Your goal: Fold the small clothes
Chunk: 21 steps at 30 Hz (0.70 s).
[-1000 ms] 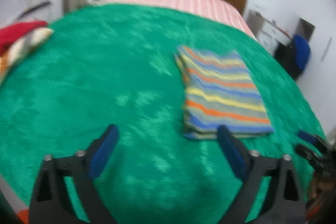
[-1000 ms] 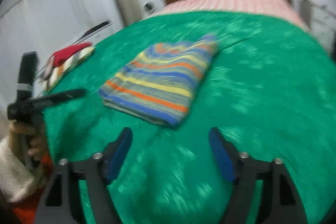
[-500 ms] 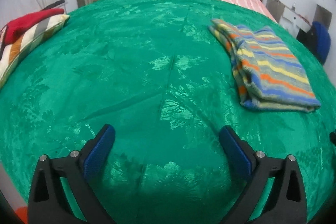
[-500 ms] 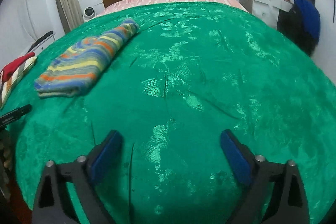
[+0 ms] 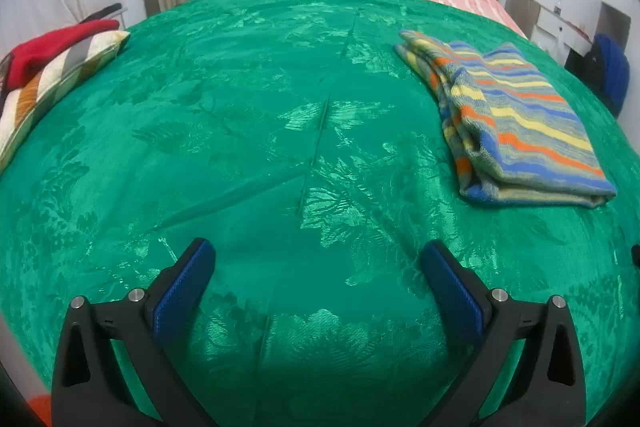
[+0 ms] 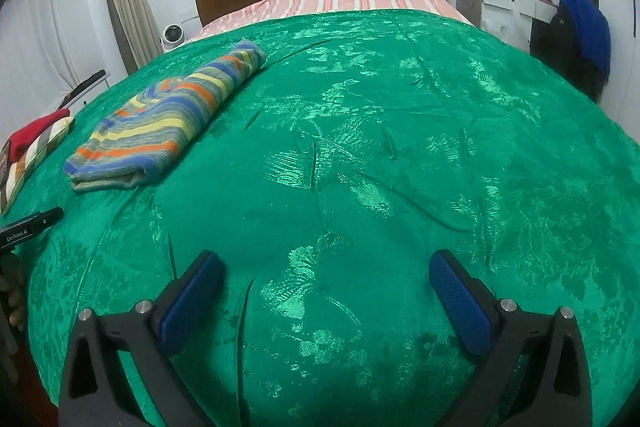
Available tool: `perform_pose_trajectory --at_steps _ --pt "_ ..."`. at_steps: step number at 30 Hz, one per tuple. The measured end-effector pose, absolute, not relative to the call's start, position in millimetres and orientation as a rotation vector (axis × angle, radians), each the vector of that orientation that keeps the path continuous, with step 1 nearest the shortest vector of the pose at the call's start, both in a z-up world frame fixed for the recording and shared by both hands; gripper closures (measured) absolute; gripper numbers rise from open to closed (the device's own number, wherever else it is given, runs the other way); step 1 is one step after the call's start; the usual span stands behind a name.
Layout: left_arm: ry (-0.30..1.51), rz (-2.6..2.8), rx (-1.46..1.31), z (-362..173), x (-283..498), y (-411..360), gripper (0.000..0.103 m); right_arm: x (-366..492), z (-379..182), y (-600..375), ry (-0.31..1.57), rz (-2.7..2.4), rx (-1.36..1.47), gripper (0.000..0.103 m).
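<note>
Striped garment (image 5: 516,119): we see it folded into a flat rectangle on the green bedspread (image 5: 248,131), at about 2 o'clock in the left wrist view and 10 o'clock in the right wrist view (image 6: 168,123).
Left gripper (image 5: 316,263): its fingers stand wide apart and hold nothing; it hovers over bare bedspread, well apart from the garment.
Right gripper (image 6: 326,273): its fingers are likewise spread and empty, over bare bedspread.
Step in hand: we judge this fold complete and the next piece due.
Next piece: a red garment (image 5: 48,47) lies on a striped cushion (image 5: 44,87) at 10 o'clock in the left wrist view.
Technique: we keep the fingers spread on approach, pinch one layer at an edge, and lift clear of the cushion.
Caution: we avoid dragging across the folded garment.
</note>
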<state>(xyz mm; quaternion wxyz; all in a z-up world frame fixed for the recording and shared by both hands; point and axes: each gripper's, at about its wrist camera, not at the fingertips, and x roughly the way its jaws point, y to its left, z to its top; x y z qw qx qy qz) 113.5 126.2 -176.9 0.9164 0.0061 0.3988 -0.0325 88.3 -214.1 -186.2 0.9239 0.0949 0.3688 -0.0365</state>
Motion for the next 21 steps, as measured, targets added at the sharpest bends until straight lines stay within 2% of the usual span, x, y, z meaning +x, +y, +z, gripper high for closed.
perform_pose_trajectory --at_steps 21 --pt "0.817 -0.061 0.023 -177.6 112.0 125.8 0.0 86.1 -186.6 -214.0 0.749 -0.074 0.195 0.0"
